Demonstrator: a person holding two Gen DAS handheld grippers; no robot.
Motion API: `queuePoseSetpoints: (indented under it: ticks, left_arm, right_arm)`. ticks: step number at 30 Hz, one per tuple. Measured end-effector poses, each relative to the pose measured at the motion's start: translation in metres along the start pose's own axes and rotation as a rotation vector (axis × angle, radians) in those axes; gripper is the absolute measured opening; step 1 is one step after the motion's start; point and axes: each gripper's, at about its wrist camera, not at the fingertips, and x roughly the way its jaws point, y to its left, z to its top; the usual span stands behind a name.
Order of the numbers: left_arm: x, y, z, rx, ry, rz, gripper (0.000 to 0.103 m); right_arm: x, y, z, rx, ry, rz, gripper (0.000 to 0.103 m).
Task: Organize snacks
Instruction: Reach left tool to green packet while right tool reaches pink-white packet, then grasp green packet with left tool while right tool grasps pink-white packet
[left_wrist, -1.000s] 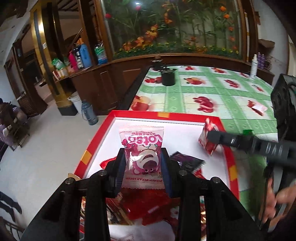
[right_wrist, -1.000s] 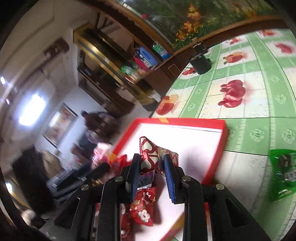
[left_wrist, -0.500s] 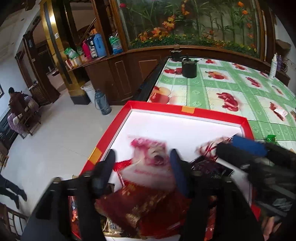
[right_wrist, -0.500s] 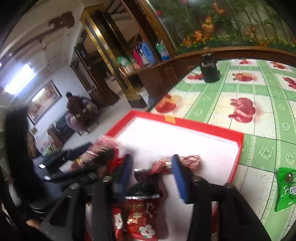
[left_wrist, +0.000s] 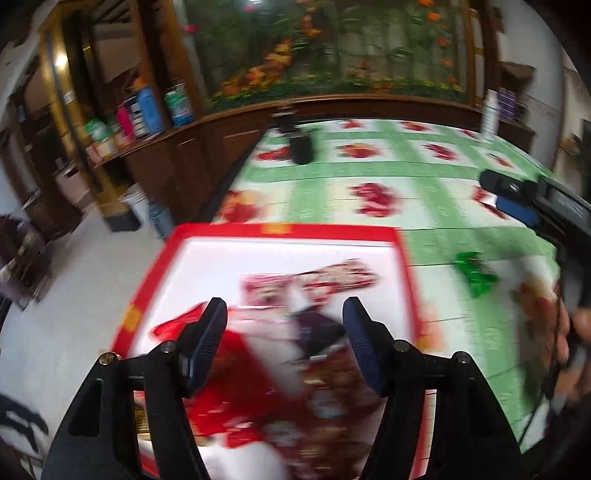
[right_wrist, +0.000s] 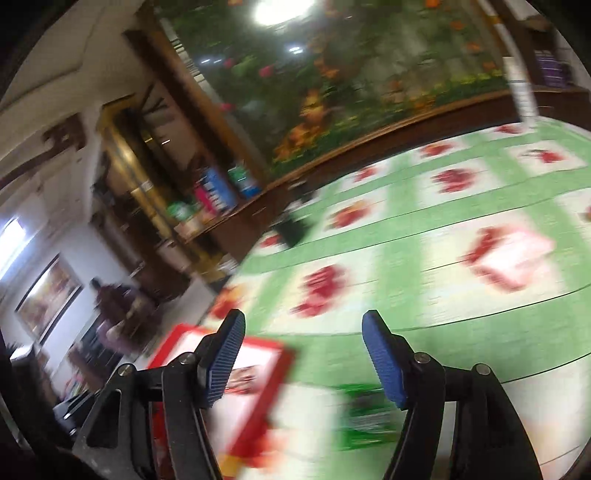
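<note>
The red-rimmed shallow tray with a white floor (left_wrist: 280, 230) serves as the landmark; it sits on the near left part of the table. The left gripper (left_wrist: 284, 332) hangs over the tray's near half with its blue-padded jaws apart and nothing clamped between them. Below and ahead of the jaws lies a blurred heap of red and pink snack packets (left_wrist: 306, 284), all inside the tray; a dark purple packet (left_wrist: 317, 328) lies among them near the tray's middle.

The right gripper (right_wrist: 303, 350) is to the right of the tray, over the table. Its jaws are opening, and no item sits between the pads. A green foil snack packet (right_wrist: 364, 417) lies on the table just beyond the tray's right rim, beneath that gripper. A red-and-white packet (right_wrist: 513, 258) lies farther right, well apart from the tray.

The surface is a green-and-white checked tablecloth with red fruit prints (left_wrist: 406, 177). A black cylindrical pot (left_wrist: 301, 147) stands at the far left of the table, beyond the tray. Behind the table runs a dark wooden cabinet (left_wrist: 207, 147) carrying coloured bottles, with a large planted glass display (left_wrist: 332, 48) above it. A seated person (right_wrist: 110, 299) is visible far left of the tray, across a pale floor. Both views are motion-blurred.
</note>
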Motion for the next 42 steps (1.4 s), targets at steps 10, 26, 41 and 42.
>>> queuePoseSetpoints:
  ticks: [10,26,41,42]
  left_arm:
    - [0.015,-0.093,0.030,0.120,0.054,-0.176,0.075]
    - [0.068,-0.153,0.025,-0.037,0.237,-0.165,0.075]
    - [0.080,-0.154,0.025,-0.017,0.155,-0.205,0.054]
    - [0.079,-0.154,0.026,-0.011,0.152,-0.209,0.048]
  right_arm:
    - [-0.050,-0.118,0.038,0.100,-0.058,-0.321,0.069]
    - [0.043,-0.121,0.057,-0.191,0.260,-0.366,0.074]
    - [0.058,-0.128,0.063,-0.235,0.308,-0.442,0.055]
    - [0.055,-0.130,0.065,-0.215,0.314,-0.429,0.050]
